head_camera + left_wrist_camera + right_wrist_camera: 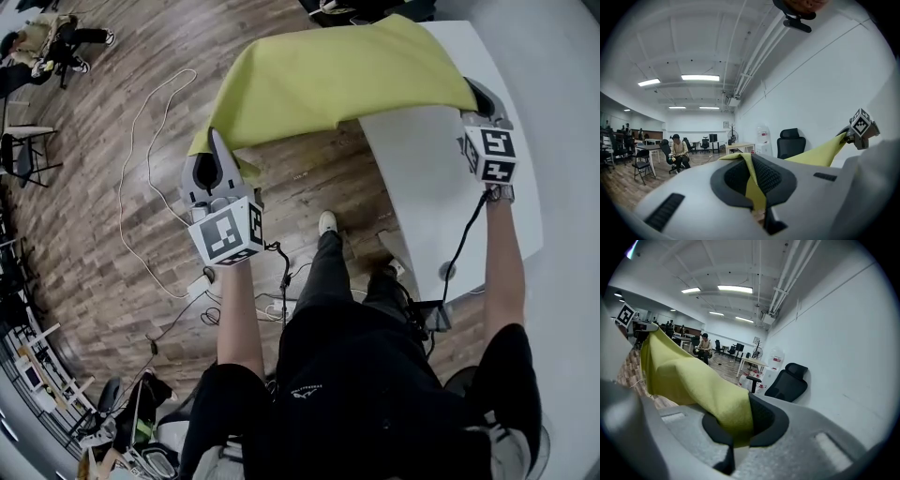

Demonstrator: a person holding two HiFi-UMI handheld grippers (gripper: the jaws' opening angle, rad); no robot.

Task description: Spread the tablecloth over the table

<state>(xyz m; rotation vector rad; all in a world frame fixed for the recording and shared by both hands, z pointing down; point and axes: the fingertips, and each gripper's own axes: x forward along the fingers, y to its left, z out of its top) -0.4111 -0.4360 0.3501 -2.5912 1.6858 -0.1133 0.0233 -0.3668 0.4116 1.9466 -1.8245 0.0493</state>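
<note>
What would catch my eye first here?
A bright yellow cloth hangs stretched in the air between two hand-held tools. The left gripper clamps one end over the wooden floor; the right gripper clamps the other above the white table.

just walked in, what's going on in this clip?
A person is holding a yellow tablecloth stretched in the air between two hand-held tongs. The left tongs are shut on one edge of it and the right tongs on another. The right part of the cloth is over the far end of the white table, the left part over the wooden floor. Most of the table top is uncovered.
</note>
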